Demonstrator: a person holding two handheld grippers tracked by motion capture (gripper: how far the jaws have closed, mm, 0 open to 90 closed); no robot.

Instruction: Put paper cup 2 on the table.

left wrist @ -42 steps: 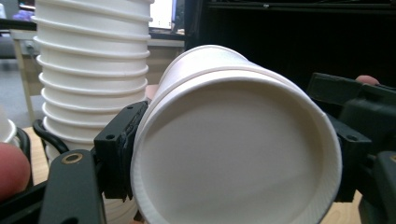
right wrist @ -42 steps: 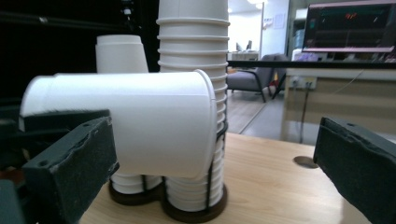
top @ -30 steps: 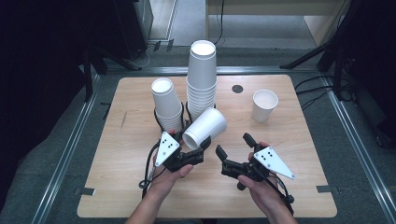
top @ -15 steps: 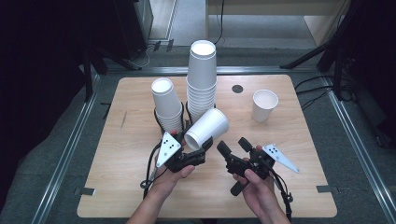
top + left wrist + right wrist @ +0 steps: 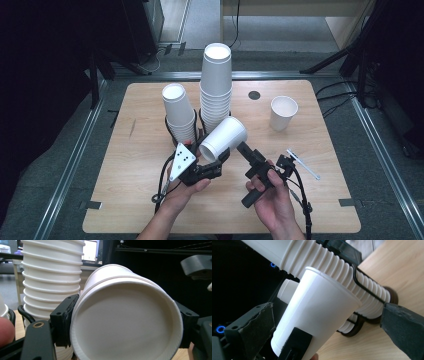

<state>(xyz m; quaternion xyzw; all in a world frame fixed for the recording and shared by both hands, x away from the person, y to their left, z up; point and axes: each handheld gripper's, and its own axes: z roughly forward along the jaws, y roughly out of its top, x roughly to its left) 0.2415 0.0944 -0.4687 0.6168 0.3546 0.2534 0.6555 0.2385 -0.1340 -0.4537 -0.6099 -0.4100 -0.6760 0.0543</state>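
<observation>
The left gripper (image 5: 216,159) was clamped on a white paper cup (image 5: 223,138), its two black pads pressing the cup's wall just below the rim on opposite sides; in the left gripper view the cup (image 5: 125,315) lay on its side with its open mouth turned toward the camera. From the high view the cup hung tilted above the near middle of the table (image 5: 125,200), mouth toward the near left and base toward the far right, clear of the wood.

The right gripper (image 5: 243,148) reached in from the near right, its jaws spread and standing either side of the cup's base end; in the right gripper view the cup (image 5: 317,315) sat between the two dark pads with a gap on each side, one pad (image 5: 254,325) well off its wall, so nothing was pinched.

Just beyond the held cup stood the tall stack of cups (image 5: 216,85) in a black wire holder, and to its left a shorter stack (image 5: 178,112). A single upright cup (image 5: 283,113) stood well apart at the far right, with a small dark disc (image 5: 254,94) on the tabletop between it and the tall stack.
</observation>
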